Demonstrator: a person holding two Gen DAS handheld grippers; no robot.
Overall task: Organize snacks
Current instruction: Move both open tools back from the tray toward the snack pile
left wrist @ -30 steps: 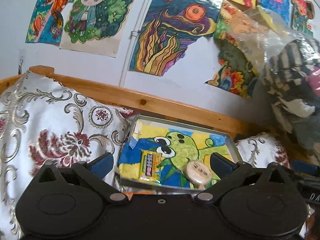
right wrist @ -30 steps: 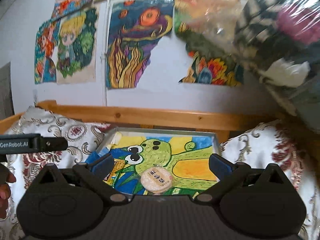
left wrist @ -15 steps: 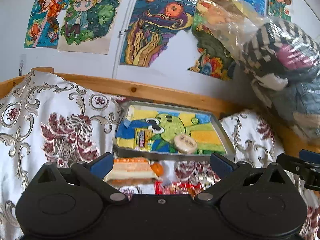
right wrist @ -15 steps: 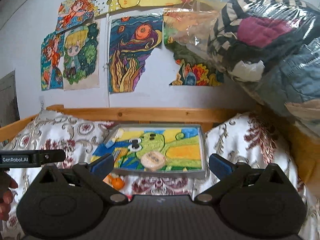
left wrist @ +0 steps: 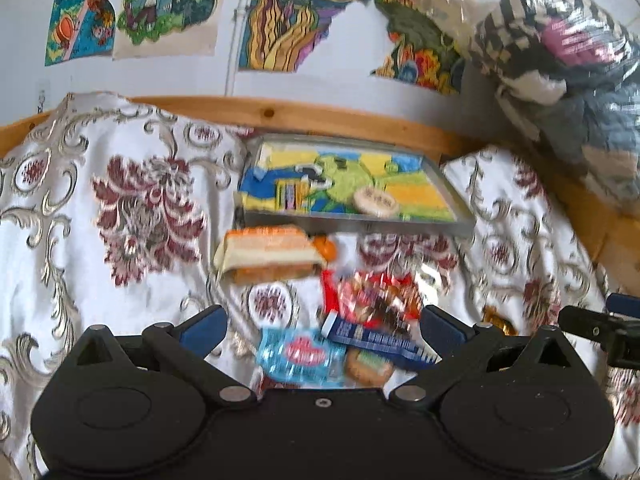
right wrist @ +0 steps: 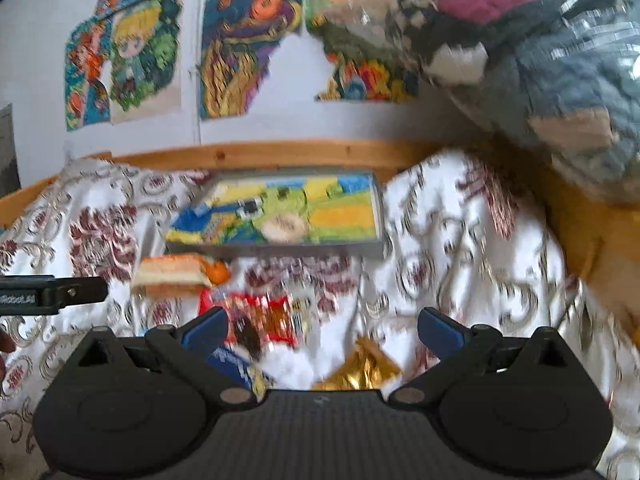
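Both grippers have their fingers spread wide apart and hold nothing. The left gripper [left wrist: 322, 326] sits low in the middle of its frame, and a loose heap of snacks lies directly ahead of it on the patterned cloth [left wrist: 120, 208]: a light blue packet [left wrist: 298, 354] just past the fingers at lower centre, a dark blue bar [left wrist: 380, 338] just right of it, a red wrapper [left wrist: 370, 298] above both, and an orange and cream pack [left wrist: 268, 254] further up, near the front wall of the tray [left wrist: 352, 222].

The blue bar's long axis slants from upper left to lower right in the left view, its left end pointing up toward the red wrapper and its right end close to the right finger. The orange and cream pack lies crosswise, long axis nearly level with the frame.

The right gripper [right wrist: 322, 326] looks at the same heap from further right, so the snacks fall in the lower left of its frame; only a gold wrapper [right wrist: 362, 372] lies between its fingers. By my reading, the left gripper is nearer the heap and the right one nearer the gold wrapper.

The tray sits above the heap in both views, already holding a round snack [left wrist: 376, 202] and a small striped packet [left wrist: 290, 196]. Both pictures are blurred, so labels cannot be read.
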